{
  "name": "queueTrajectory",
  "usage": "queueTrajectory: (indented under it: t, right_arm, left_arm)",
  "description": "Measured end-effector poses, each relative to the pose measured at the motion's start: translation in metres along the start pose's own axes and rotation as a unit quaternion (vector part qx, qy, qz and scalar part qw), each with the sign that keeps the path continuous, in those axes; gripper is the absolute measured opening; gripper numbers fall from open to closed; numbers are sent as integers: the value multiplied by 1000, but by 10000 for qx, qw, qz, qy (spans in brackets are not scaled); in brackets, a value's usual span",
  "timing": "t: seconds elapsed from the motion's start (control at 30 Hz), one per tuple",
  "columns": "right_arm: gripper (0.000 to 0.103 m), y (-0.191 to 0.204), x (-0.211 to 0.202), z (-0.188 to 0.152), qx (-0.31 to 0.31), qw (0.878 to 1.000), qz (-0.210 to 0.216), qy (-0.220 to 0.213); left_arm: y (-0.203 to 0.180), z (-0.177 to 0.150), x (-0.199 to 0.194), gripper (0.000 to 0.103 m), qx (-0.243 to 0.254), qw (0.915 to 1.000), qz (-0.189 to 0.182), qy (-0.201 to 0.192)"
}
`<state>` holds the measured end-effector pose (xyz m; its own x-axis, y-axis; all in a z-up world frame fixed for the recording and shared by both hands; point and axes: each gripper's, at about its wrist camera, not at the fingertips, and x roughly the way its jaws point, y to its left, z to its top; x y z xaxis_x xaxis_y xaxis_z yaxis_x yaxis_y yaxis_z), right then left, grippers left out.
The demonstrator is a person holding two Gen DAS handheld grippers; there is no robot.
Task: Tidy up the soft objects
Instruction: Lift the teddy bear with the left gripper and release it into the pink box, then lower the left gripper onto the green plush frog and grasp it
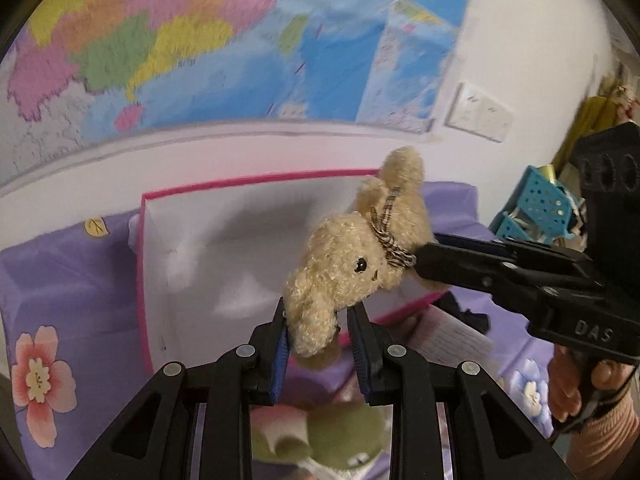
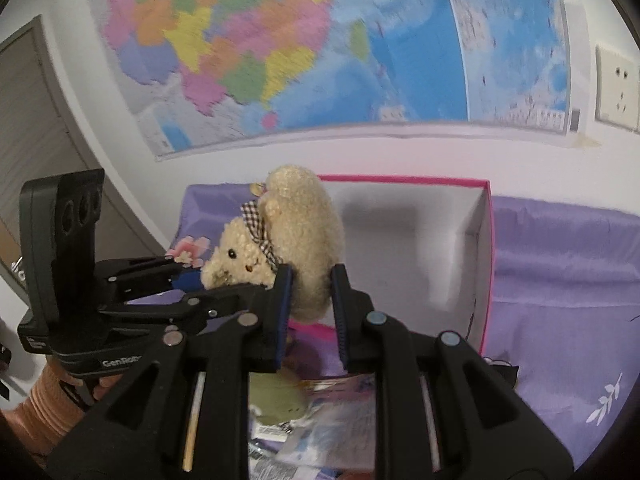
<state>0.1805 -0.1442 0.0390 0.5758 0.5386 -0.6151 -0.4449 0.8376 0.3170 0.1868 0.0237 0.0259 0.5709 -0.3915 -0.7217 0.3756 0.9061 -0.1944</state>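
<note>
Above a purple flowered bedspread (image 1: 60, 280), seen from the left wrist, a tan plush bear (image 1: 360, 256) hangs in the air between two grippers. The left gripper (image 1: 320, 336) has its blue pads pressed on one of the bear's limbs, while the right gripper (image 1: 432, 260) comes in from the right and is clamped on the body near the checked ribbon (image 1: 386, 236). Behind the bear sits an open pink-edged box (image 1: 144, 280) with a white inside, and a colourful map (image 1: 180, 40) hangs on the wall.

From the right wrist, the right gripper (image 2: 310, 300) squeezes the bear's (image 2: 304, 224) rounded body between its pads. The left gripper (image 2: 188, 280) reaches in from the left, closed on a part beside the bear's face. The bear is over the near left corner of the box (image 2: 486, 260), clear of the bedspread (image 2: 560, 280). A green soft toy (image 2: 276, 400) lies below.
</note>
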Motion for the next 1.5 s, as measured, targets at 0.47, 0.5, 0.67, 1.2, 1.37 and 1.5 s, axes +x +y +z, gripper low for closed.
queueTrajectory:
  t: [0.47, 0.5, 0.67, 1.2, 1.37, 1.5]
  right_arm:
    - [31, -35, 21, -4, 509, 9973, -45, 536]
    - [32, -32, 12, -5, 472, 9978, 39, 457]
    - [47, -6, -26, -12, 121, 9997, 211, 19]
    - [59, 73, -66, -116, -737, 9953, 630, -35]
    - [63, 84, -26, -128, -974, 9949, -249, 76]
    - [64, 92, -11, -122, -987, 9937, -520, 90]
  left_arm:
    - [22, -4, 16, 32, -358, 9985, 411, 8]
    - [20, -6, 7, 32, -337, 9987, 377, -85]
    - [4, -20, -30, 45, -174, 9985, 140, -499]
    - [4, -98, -68, 54, -150, 9980, 271, -552]
    - [27, -109, -53, 54, -394, 9979, 432, -268]
    - [35, -112, -43, 54, -452, 9979, 434, -155]
